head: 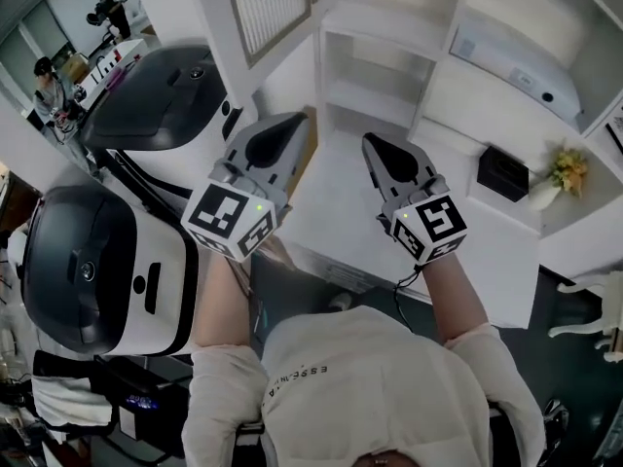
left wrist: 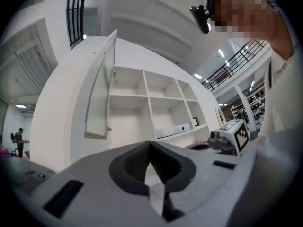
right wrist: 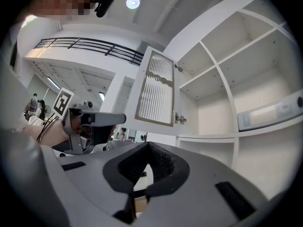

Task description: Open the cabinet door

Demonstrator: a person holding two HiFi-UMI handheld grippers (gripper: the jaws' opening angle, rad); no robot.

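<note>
Jaws on the left tool (left wrist: pixel 150 145) are pressed together tip to tip with nothing between them, and the right tool (right wrist: pixel 149 144) is closed and empty in the same way. In the head view the left tool (head: pixel 290 125) and the right tool (head: pixel 375 146) are held side by side, near each other but apart, low in front of the person's chest and pointing toward the cabinet (head: pixel 389 27). Both hang over the white table (head: pixel 341 202) that forms the cabinet's lower ledge. Neither touches anything. The cabinet door (head: pixel 268 8), a white frame with a ribbed panel, is above and beyond the left tool, well apart from both. It is swung out from its hinged side, so the left gripper view catches it nearly edge-on (left wrist: pixel 102 93) and the right gripper view sees its panel face (right wrist: pixel 156 89). The shelves behind it lie bare to view. Further right on the table are a black box (head: pixel 502 173) and a vase (head: pixel 560 178) of yellow flowers. Judging by this, the opening is already done and the tools are clear of the door. If it must swing wider, a tool would have to rise to the door's free edge and push it further round.
</note>
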